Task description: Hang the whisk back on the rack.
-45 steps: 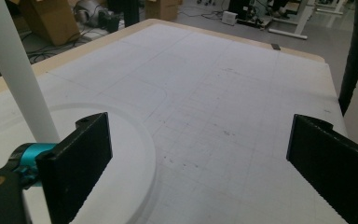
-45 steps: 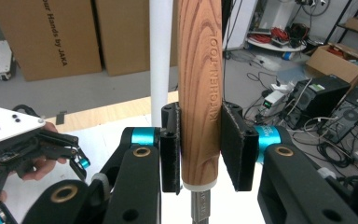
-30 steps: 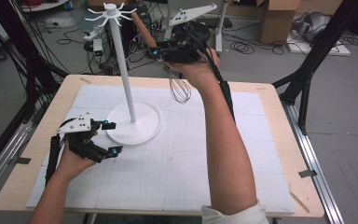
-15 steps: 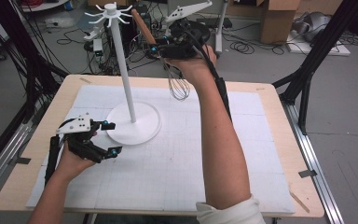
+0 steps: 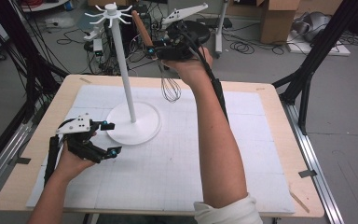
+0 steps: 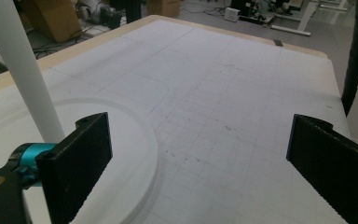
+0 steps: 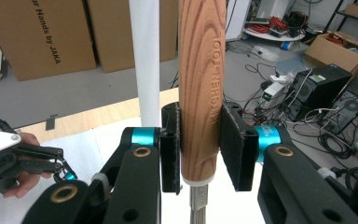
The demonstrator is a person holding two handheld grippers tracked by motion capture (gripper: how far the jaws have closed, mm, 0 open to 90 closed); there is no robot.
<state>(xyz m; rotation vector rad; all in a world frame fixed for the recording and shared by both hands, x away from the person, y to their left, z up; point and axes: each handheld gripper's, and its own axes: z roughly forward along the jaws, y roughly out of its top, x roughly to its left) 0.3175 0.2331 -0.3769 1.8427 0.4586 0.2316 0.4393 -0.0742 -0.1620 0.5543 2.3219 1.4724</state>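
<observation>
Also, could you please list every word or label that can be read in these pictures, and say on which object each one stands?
"KITCHEN TOOL": pressed along the wooden handle of the whisk, which the right gripper clamps.
"r Hands by JAKA": printed sideways on a cardboard box on the floor; its start is cut off.
Any small labels on the black computer cases are too small to read.

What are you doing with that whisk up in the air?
A person holds a gripper in each hand at a table. The right gripper is clamped on the wooden handle of a whisk, holding it up in the air beside the tall white stand with hooks on top. The left gripper is open, low by the stand's round base, holding nothing. The whisk isn't hanging on a hook yet.
</observation>
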